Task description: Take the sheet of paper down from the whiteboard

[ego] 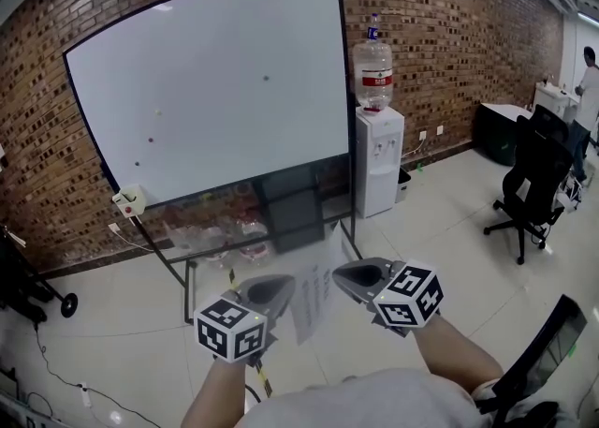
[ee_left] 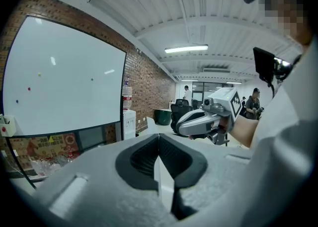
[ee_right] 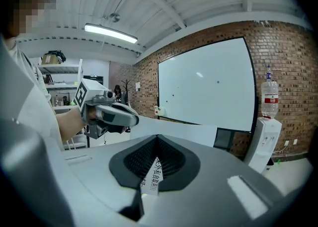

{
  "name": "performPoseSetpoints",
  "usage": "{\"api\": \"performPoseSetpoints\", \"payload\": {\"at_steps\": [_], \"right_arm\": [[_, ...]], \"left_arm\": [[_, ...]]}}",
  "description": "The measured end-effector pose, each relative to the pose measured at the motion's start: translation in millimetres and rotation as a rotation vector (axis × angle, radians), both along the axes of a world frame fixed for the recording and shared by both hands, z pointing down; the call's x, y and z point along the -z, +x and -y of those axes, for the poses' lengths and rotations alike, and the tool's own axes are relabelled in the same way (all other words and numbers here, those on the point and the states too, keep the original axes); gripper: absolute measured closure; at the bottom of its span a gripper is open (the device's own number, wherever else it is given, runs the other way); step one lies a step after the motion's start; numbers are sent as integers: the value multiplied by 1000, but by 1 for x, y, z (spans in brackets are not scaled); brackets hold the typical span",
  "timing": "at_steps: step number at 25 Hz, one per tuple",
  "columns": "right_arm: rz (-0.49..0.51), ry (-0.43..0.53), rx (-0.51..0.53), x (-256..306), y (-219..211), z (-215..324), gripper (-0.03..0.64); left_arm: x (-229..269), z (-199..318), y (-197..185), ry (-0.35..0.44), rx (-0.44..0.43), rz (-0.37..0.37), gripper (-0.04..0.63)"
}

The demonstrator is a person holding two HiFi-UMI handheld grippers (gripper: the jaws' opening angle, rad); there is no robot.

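The head view looks forward and down toward the whiteboard, well apart, which both upward-tilted gripper views share from low down.

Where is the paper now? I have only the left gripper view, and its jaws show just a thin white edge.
Observer: Off the whiteboard. In the head view the paper hangs between both grippers.
Operator: Is the right gripper gripping it too?
Observer: Yes. Its own view shows the right gripper with its jaws shut on the sheet.
Operator: Is the sheet printed?
Observer: Yes. Black characters show on the part caught in those jaws.
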State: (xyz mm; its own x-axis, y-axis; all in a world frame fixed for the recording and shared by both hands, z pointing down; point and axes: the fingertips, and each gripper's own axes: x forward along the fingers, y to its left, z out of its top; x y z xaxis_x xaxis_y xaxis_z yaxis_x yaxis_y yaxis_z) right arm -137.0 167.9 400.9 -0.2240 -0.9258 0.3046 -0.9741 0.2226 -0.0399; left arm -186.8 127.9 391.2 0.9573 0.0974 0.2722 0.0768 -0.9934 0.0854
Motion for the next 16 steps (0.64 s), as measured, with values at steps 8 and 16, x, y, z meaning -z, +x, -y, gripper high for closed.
{"api": "performPoseSetpoints", "payload": {"at_steps": [8,16], "right_arm": [[4,7,7,-2,-8,-9,615],[13,-15,17,1,2,-17,615]], "left_arm": [[-2,-13,-7,9,-3,1,594],[6,-24,5,-2,-7,9,594]]}}
